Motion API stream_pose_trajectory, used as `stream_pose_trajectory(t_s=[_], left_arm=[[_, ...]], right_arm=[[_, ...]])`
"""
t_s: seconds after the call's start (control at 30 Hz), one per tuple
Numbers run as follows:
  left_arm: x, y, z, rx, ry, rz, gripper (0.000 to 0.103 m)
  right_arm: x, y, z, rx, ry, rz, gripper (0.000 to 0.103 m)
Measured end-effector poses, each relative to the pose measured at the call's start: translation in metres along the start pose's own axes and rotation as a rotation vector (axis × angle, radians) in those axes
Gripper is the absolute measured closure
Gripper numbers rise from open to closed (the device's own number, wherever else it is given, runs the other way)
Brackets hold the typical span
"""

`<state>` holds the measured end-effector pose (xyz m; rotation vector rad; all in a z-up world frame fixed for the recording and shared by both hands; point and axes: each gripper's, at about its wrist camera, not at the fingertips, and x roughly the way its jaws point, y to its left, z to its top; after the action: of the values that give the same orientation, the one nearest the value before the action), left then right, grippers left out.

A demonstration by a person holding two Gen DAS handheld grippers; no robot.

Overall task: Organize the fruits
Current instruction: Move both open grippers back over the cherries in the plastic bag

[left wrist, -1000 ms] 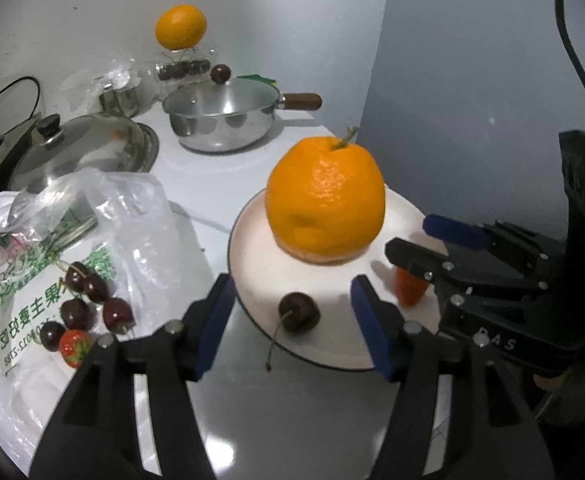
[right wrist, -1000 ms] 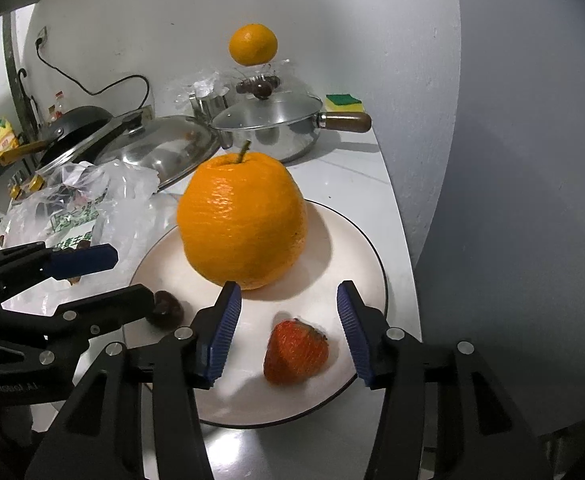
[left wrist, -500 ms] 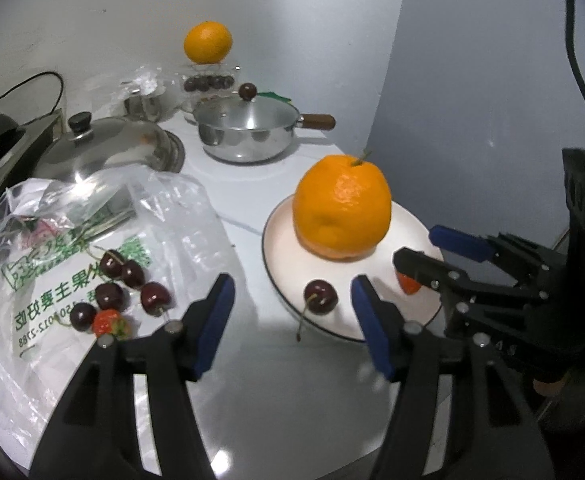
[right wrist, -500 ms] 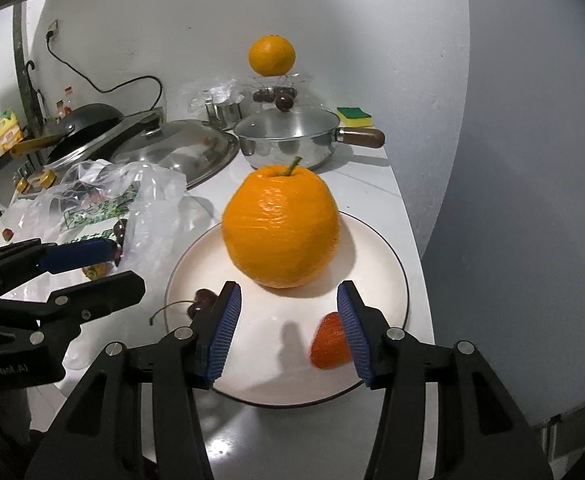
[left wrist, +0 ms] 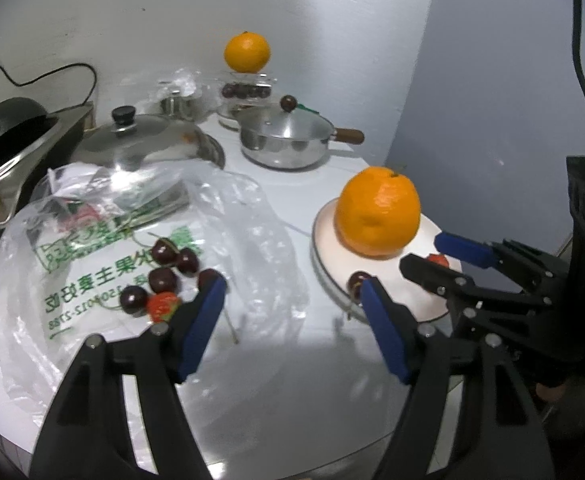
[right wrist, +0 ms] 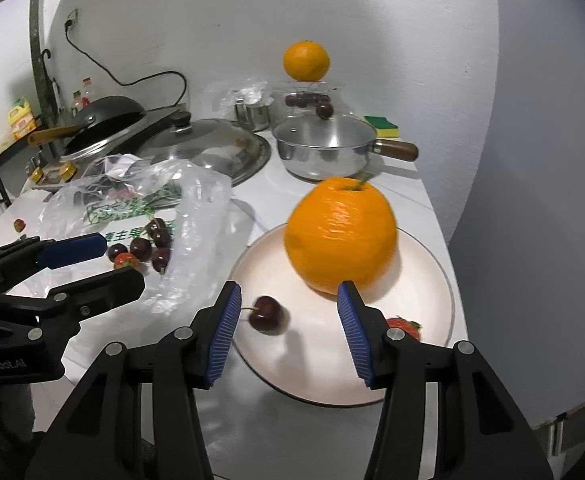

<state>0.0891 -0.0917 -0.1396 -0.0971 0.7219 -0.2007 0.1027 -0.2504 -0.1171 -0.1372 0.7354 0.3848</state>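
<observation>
Your white plate (right wrist: 432, 276) sits at the right edge of the worktop (left wrist: 292, 380) and carries a large orange (right wrist: 340, 236) with a short stem, one dark cherry (right wrist: 267, 314) near the front rim, and a strawberry (right wrist: 406, 326) at the right, partly hidden behind a finger of your right hand-held gripper (right wrist: 288, 328). That gripper hangs over the plate's front, jaws parted, gripping nothing; the cherry lies below the gap, untouched. The orange's peel is bright and dimpled, slightly blurred in the right wrist view

To the left, a clear plastic bag (left wrist: 104, 264) lies flat with green printing; you can make out Chinese characters and digits, but not read them surely. On it rest several dark cherries (left wrist: 164, 268) and a second strawberry (left wrist: 162, 306). Your left hand-held gripper (left wrist: 292, 292) hovers between bag and plate, its jaws opening with nothing between them

Farther back, a glass container (left wrist: 246, 96) holds more cherries, with a smaller orange (left wrist: 247, 52) on top. A lidded steel pan (left wrist: 288, 140) with a wooden handle stands before it, and a big domed lid (left wrist: 148, 144) lies to its left
</observation>
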Motion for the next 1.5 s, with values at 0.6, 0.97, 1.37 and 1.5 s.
stream_pose_trajectory(t_s=[0.6,0.97,1.37,1.5], left_arm=[[-0.019,0.046,-0.009,-0.077,-0.014,0.044,0.031],[-0.026,0.072,-0.018,-0.111,-0.011,0.078,0.031],[-0.027,0.101,-0.025,-0.156,-0.005,0.095,0.031],[-0.025,0.107,-0.025,-0.164,-0.002,0.098,0.031]], right_arm=[[0.012,0.045,0.006,-0.053,0.016,0.039,0.050],[0.023,0.074,0.010,-0.088,0.023,0.066,0.050],[0.039,0.102,0.018,-0.114,0.028,0.117,0.050],[0.047,0.106,0.019,-0.114,0.042,0.137,0.051]])
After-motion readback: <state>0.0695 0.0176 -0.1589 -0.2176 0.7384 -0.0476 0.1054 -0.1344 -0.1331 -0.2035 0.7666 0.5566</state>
